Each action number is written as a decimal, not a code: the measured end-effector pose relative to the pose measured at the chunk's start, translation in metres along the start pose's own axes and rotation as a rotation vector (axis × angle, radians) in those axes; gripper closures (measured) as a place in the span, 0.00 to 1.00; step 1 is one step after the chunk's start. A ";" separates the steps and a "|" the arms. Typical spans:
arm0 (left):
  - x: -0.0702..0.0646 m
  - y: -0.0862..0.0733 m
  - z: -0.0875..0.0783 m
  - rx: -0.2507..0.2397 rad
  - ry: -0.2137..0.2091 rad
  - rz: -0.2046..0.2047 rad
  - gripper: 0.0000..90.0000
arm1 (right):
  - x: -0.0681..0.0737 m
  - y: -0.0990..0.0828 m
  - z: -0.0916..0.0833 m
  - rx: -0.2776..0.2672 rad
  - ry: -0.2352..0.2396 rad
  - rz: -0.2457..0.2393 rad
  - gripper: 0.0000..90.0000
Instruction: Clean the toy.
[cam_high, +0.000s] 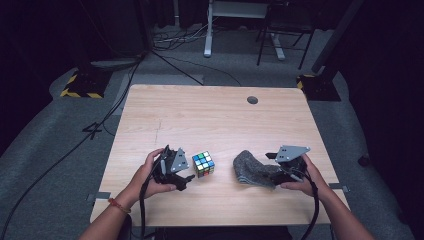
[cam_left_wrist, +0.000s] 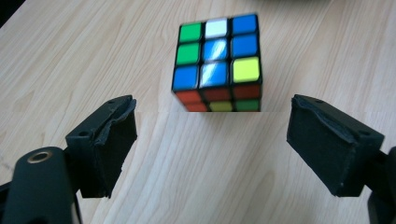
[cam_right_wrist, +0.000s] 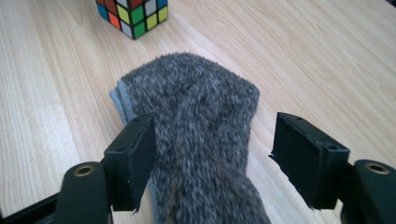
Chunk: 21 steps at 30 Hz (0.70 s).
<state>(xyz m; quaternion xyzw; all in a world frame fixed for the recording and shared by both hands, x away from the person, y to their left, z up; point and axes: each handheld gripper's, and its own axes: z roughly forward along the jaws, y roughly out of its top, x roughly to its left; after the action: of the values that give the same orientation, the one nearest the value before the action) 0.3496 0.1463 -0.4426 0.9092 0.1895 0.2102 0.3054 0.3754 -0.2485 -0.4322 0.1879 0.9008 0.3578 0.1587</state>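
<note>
Meanwhile, cube (cam_high: 203, 164) and sock (cam_high: 252, 170) sit apart, near the table (cam_high: 215, 120) front edge.

One puzzle cube (cam_high: 203, 164), one sock (cam_high: 252, 169) (grey), two grippers.

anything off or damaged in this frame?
Minor only. The foam pad on the left gripper looks frayed and peeling along its edge. The puzzle cube is scrambled and sits turned at an angle on the table. The grey sock lies rumpled between the right gripper's open jaws. Nothing spilled.
</note>
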 end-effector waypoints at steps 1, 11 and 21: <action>0.000 -0.003 -0.001 -0.002 0.004 -0.004 0.18 | 0.000 -0.002 -0.001 0.017 -0.010 -0.012 0.34; 0.008 -0.033 -0.008 0.024 0.023 -0.051 0.18 | -0.005 -0.038 -0.019 0.041 -0.058 0.042 0.32; 0.008 -0.058 -0.001 0.063 0.034 -0.058 0.19 | -0.010 -0.074 -0.033 0.054 -0.111 0.101 0.31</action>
<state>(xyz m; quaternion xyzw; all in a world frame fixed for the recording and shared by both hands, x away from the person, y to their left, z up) 0.3430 0.1935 -0.4765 0.9088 0.2274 0.2106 0.2792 0.3536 -0.3222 -0.4604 0.2569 0.8894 0.3298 0.1850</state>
